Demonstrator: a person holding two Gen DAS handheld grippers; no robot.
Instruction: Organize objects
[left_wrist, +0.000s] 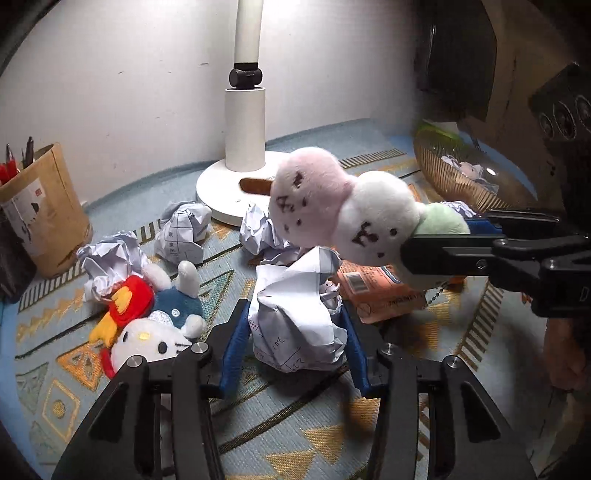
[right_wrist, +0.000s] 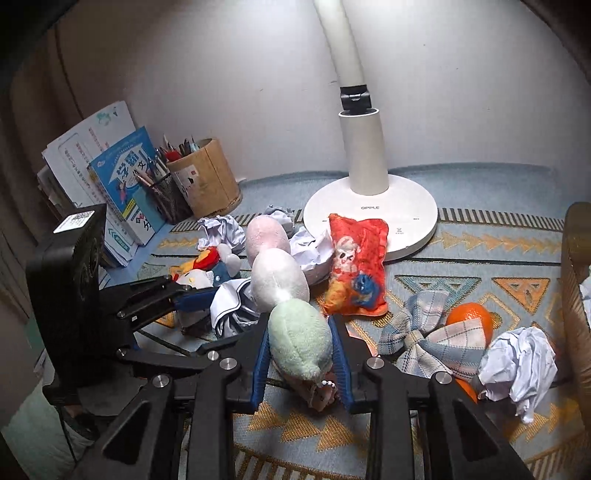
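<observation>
The left gripper (left_wrist: 291, 332) has its blue pads pressed on a crumpled paper ball (left_wrist: 295, 317), near the middle of the patterned blue mat (left_wrist: 295, 417). The right gripper (right_wrist: 301, 354) is clamped on the green end of a three-ball plush skewer (right_wrist: 280, 280), whose white and pink balls stick out ahead of the jaws, clear of the mat as the left wrist view shows.

Containers: a brown paper pen holder (right_wrist: 207, 177) stands at the mat's far left edge, filled with pens and pencils; just beside it a black mesh cup (right_wrist: 166, 195) also holds pens. Books (right_wrist: 122, 184) lean behind these at the far left corner. A woven basket (left_wrist: 465, 173) sits at the far right edge; inside it lie crumpled paper and a small pale thing too blurred to name.

A white lamp base (right_wrist: 369, 210) stands at the far edge, with a red printed pouch (right_wrist: 354, 266) leaning partly on its rim. Loose on the mat are more paper balls (left_wrist: 181, 229), a white cat plush (left_wrist: 147, 332) with a red bow, a plaid cloth bow (right_wrist: 432, 339) lying over an orange (right_wrist: 469, 317), and another paper ball (right_wrist: 521, 365) near the right edge
</observation>
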